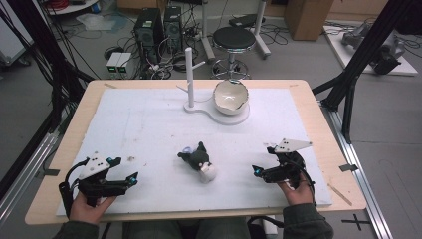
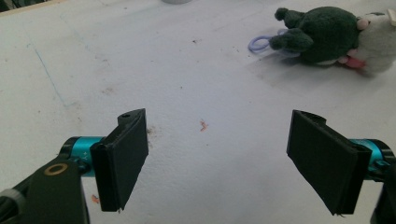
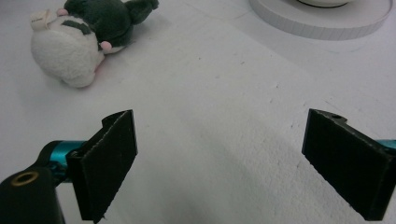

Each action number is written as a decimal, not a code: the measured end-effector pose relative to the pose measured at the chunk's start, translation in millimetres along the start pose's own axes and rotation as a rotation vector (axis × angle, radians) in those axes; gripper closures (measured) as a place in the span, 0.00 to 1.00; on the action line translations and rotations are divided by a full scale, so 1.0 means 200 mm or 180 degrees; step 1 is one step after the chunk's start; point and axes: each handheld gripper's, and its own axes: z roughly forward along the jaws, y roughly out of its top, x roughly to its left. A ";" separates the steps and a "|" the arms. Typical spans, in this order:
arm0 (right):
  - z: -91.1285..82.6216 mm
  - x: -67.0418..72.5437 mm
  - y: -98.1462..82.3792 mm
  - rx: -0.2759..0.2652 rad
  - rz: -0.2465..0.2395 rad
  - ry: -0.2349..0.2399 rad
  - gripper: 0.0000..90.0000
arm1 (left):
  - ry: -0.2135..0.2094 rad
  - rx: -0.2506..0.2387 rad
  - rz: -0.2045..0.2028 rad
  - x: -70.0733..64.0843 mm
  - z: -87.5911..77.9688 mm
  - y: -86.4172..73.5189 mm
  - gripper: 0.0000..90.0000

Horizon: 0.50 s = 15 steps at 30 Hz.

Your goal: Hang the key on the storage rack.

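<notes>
A dark green and white plush toy (image 1: pixel 199 160) lies on its side on the white counter (image 1: pixel 149 129), near its front middle. The left hand-held gripper (image 1: pixel 130 180) rests at the near left, jaws spread and empty. The right hand-held gripper (image 1: pixel 259 172) sits at the near right, likewise spread. A cracked white bowl (image 1: pixel 230 97) stands on a stand at the far side.

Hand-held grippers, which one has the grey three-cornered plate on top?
The right hand-held gripper: a grey three-cornered plate tops it. The left hand-held gripper carries a rounder white piece instead.
</notes>
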 end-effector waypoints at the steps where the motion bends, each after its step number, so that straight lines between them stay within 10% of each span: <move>1: 0.00 0.01 0.00 -0.0027 0.0002 0.0010 0.10 | -0.0003 0.0004 0.0003 0.00 0.00 0.00 0.23; 15: 0.00 0.05 0.12 -0.0037 -0.0063 0.0074 0.10 | 0.0017 -0.0018 0.0006 0.01 -0.01 -0.01 0.23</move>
